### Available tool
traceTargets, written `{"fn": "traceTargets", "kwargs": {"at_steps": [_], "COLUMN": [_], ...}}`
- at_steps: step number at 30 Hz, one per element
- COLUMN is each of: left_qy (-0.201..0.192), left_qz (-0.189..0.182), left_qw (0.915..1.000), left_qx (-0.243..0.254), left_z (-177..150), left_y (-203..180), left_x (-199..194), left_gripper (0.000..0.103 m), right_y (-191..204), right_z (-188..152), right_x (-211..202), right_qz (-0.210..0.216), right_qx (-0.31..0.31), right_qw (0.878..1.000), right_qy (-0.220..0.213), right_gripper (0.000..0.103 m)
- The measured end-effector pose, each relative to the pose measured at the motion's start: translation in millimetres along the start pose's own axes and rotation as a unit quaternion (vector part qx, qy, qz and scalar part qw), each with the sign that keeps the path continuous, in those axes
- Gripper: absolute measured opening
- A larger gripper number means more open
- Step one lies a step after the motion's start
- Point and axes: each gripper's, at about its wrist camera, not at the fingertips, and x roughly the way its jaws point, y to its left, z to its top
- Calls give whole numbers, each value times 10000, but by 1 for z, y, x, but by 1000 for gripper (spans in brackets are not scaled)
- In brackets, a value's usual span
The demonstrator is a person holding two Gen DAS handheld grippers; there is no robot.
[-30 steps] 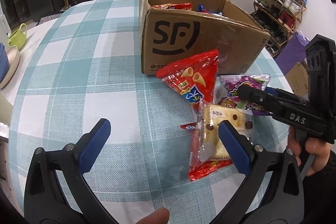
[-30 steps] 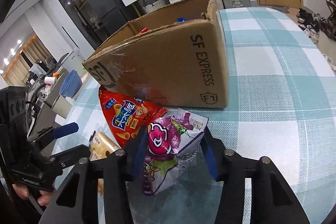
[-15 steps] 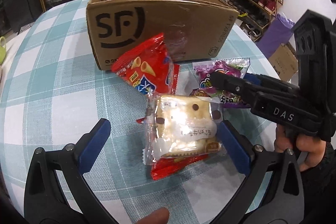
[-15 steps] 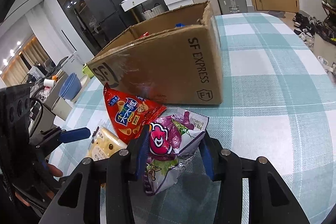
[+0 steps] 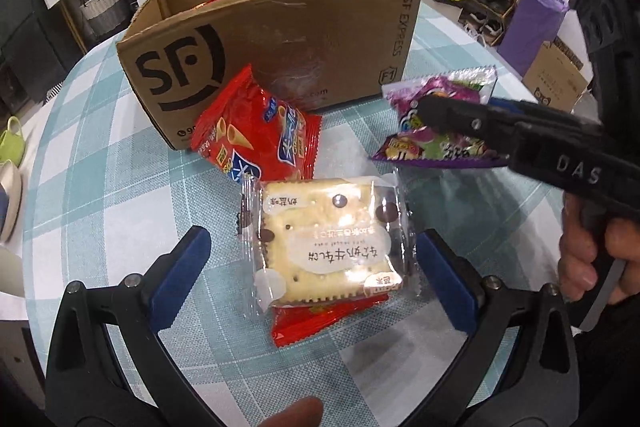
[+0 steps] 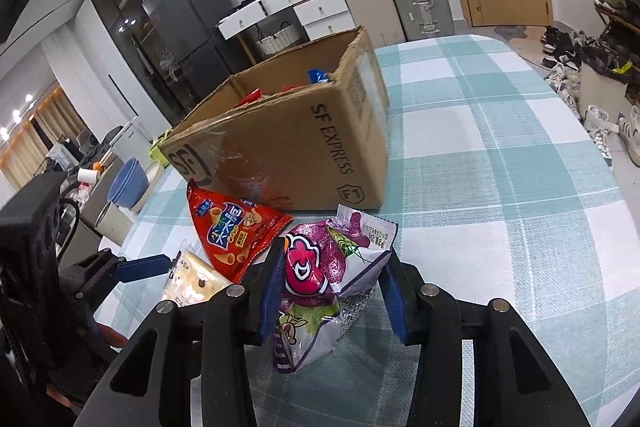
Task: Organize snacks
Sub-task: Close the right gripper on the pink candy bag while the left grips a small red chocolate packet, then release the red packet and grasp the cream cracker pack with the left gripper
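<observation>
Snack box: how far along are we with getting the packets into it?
Partly done. Some packets already lie inside the cardboard box. In hand: the right hand-held gripper is shut on the purple snack bag, lifted off the table. The left hand-held gripper is open around the cracker packet. Left: that packet, the red packet under it and the red cone-snack bag.

Bright, even indoor light, soft shadows, strong fisheye bending and dark vignetted corners.
</observation>
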Motion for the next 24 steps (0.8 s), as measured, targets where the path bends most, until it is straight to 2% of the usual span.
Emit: {"fn": "traceTargets", "kwargs": {"at_steps": [4, 6, 8, 9, 11, 15, 16, 18, 24], "left_qy": [61, 128, 188, 175, 142, -75, -119, -108, -57], "left_qz": [137, -10, -240, -222, -203, -306, -325, -401, -536], "left_qw": [9998, 9998, 9995, 9996, 9996, 9994, 9993, 9991, 9979], "left_qx": [131, 124, 78, 92, 159, 137, 103, -6, -366], "left_z": [-1, -1, -1, -1, -3, -4, -4, -2, 2], "left_y": [-5, -6, -4, -4, -1, 4, 7, 13, 27], "left_x": [3, 4, 6, 5, 7, 0, -1, 0, -2], "left_gripper": [102, 95, 78, 75, 61, 40, 27, 25, 27], "right_y": [-4, -4, -4, -5, -4, -4, -4, -3, -6], "right_z": [-1, -2, -3, -4, -5, -5, -5, -6, -8], "right_x": [-4, -5, -6, -6, -6, -7, -7, -7, -10], "right_qz": [-41, -48, -45, -43, -47, -35, -32, -33, -79], "right_qx": [60, 72, 89, 94, 96, 97, 92, 87, 109], "right_qw": [10000, 10000, 9999, 9999, 9999, 9999, 9999, 9999, 9999], "right_qy": [-25, -41, -39, -36, -36, -44, -51, -49, -67], "right_gripper": [44, 44, 44, 44, 44, 44, 44, 44, 44]}}
